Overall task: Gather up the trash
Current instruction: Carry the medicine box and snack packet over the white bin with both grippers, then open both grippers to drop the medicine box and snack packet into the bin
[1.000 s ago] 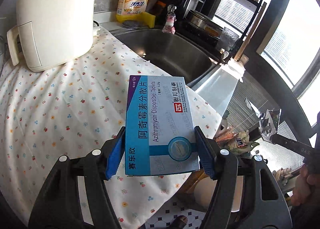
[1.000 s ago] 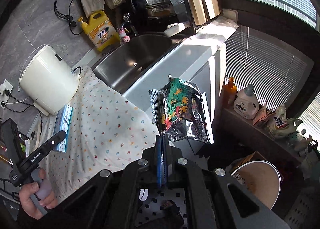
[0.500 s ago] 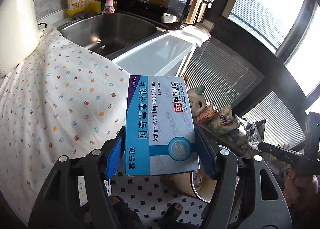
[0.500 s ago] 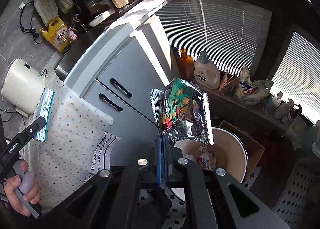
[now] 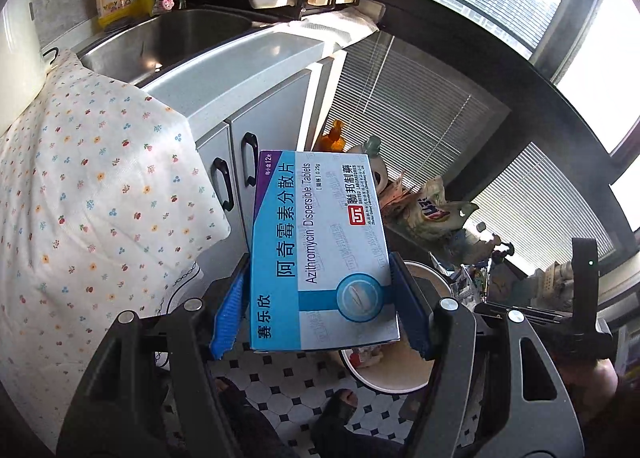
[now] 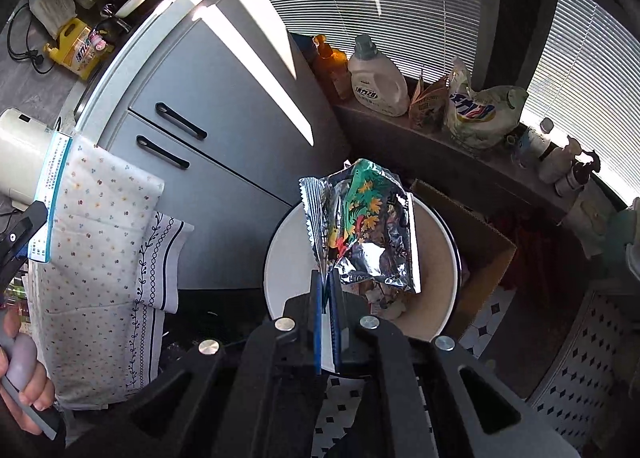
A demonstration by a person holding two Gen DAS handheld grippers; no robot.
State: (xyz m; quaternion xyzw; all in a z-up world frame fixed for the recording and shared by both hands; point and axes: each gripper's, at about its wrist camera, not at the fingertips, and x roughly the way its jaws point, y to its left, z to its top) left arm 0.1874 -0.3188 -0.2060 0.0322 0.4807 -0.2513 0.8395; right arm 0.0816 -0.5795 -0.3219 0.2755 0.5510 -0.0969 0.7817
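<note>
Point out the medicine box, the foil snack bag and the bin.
medicine box (image 5: pixel 320 250), left wrist view, printed front face.
foil snack bag (image 6: pixel 360 226), right wrist view, crumpled middle.
bin (image 6: pixel 280 258), right wrist view, white rim.

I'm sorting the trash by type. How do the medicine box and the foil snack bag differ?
The medicine box is flat, rigid, blue and white; the foil snack bag is crumpled, silvery and colourful. The box is gripped across its width, the bag pinched at one edge. Both are held above the floor.
</note>
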